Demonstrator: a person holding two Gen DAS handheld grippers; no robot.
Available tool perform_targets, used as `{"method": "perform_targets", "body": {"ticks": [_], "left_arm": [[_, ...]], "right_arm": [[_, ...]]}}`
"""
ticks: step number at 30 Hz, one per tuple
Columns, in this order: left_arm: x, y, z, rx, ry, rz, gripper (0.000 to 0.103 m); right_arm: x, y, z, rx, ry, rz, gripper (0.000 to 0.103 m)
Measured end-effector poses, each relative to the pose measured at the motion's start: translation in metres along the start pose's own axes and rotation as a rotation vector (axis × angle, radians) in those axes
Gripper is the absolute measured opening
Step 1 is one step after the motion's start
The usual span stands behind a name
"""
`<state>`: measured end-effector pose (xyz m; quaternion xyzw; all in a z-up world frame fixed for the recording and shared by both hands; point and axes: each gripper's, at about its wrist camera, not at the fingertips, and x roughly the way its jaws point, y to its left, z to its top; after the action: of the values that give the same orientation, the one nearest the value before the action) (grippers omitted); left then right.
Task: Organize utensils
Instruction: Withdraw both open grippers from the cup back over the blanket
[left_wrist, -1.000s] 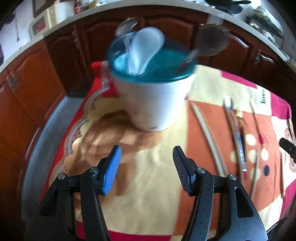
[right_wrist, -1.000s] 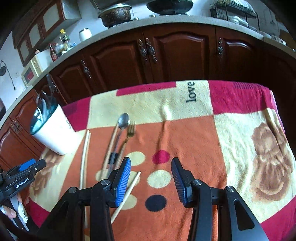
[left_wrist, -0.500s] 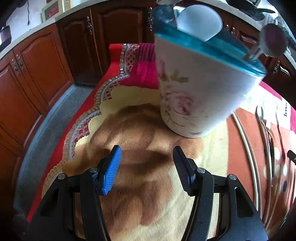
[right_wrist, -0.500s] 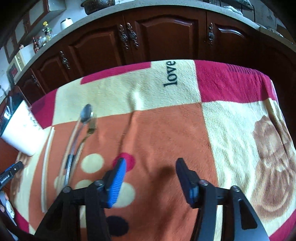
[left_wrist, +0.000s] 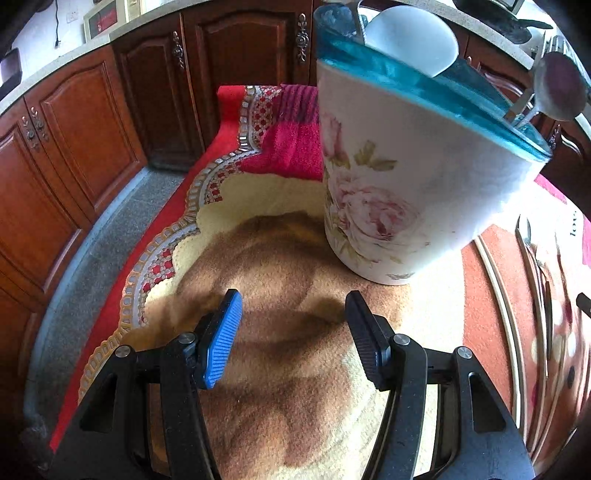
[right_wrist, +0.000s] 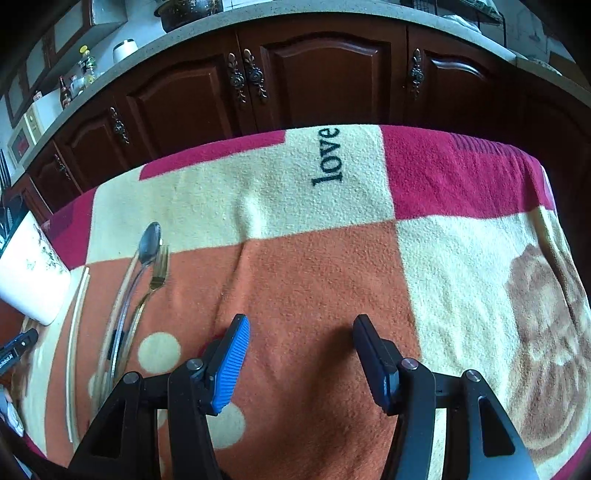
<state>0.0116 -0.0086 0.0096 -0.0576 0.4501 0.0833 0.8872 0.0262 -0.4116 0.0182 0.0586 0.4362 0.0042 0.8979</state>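
A: Where the blanket turns orange, which utensils lie loose?

B: A steel spoon (right_wrist: 149, 245) and a gold fork (right_wrist: 157, 275) side by side, handles running toward the camera, with pale chopsticks (right_wrist: 75, 332) just left of them. All are well left of the right gripper (right_wrist: 299, 363).

A: And the holder?

B: The white floral utensil holder (left_wrist: 402, 192) with its teal rim stands on the cream patch, just beyond the left gripper (left_wrist: 291, 339) and a little to its right. A white ceramic spoon (left_wrist: 410, 40) and a metal ladle (left_wrist: 561, 88) stick out of it.

A: Are the jaws gripping anything?

B: No. The left gripper's jaws stand apart over bare blanket (left_wrist: 280, 406), nothing between them. The right gripper's jaws have just been opening and are also empty, over the orange patch.

A: Anything in the way?

B: Only a fold in the cloth ahead of the right gripper. The left gripper's tip shows at the left edge of the right view, beside the holder.

A: Around the table?

B: Dark wooden cabinets (right_wrist: 325, 77) under a stone countertop (right_wrist: 295, 14), a black pot (right_wrist: 188, 11) on top, and a grey floor (left_wrist: 96, 269) along the blanket's red scalloped border.
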Motion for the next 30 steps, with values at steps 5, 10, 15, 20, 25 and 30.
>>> {"method": "perform_targets", "body": {"ticks": [5,10,15,20,25,30], "left_arm": [[-0.016,-0.007,-0.002,0.015,-0.017,-0.017,0.058],[-0.043,-0.027,-0.004,0.076,-0.05,-0.031,0.058],[-0.069,-0.052,-0.003,0.141,-0.092,-0.068,0.058],[-0.082,-0.076,0.002,0.18,-0.097,-0.111,0.058],[-0.088,-0.102,0.007,0.201,-0.086,-0.162,0.058],[-0.093,-0.124,0.01,0.226,-0.091,-0.189,0.058]], "right_arm": [[-0.014,0.012,0.003,-0.019,-0.013,0.038,0.056],[-0.027,0.029,0.007,-0.045,-0.029,0.074,0.056],[-0.037,0.046,0.009,-0.072,-0.042,0.108,0.056],[-0.043,0.058,0.011,-0.092,-0.053,0.134,0.056],[-0.048,0.058,0.013,-0.089,-0.064,0.152,0.056],[-0.051,0.056,0.016,-0.091,-0.071,0.157,0.056]]}}
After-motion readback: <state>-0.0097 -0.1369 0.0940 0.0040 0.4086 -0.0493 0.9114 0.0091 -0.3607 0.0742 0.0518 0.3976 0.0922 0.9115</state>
